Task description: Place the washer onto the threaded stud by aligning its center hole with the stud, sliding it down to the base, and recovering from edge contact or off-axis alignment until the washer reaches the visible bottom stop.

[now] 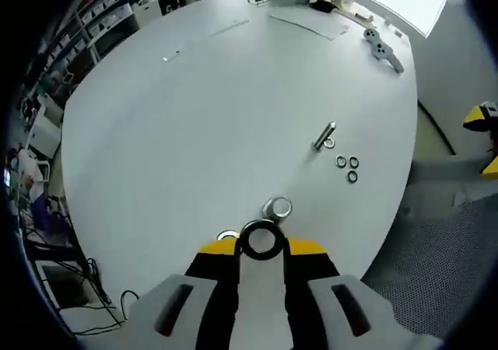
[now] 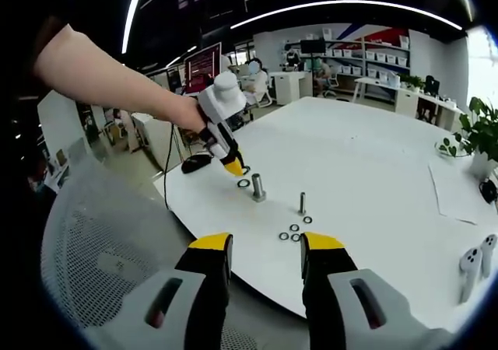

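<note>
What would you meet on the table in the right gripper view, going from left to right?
Left gripper → loose washer → wide stud → thin stud → paper sheet → white controller.

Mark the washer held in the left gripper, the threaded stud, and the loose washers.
held washer (image 1: 261, 240), left gripper view, top face.
threaded stud (image 2: 302, 203), right gripper view, mid-shaft.
loose washers (image 1: 348, 167), left gripper view, cluster centre.

No readable text in either of my views. The red screen (image 2: 202, 61) in the background shows marks, too blurred to read. No legible labels on the shelf bins (image 2: 379, 56).
</note>
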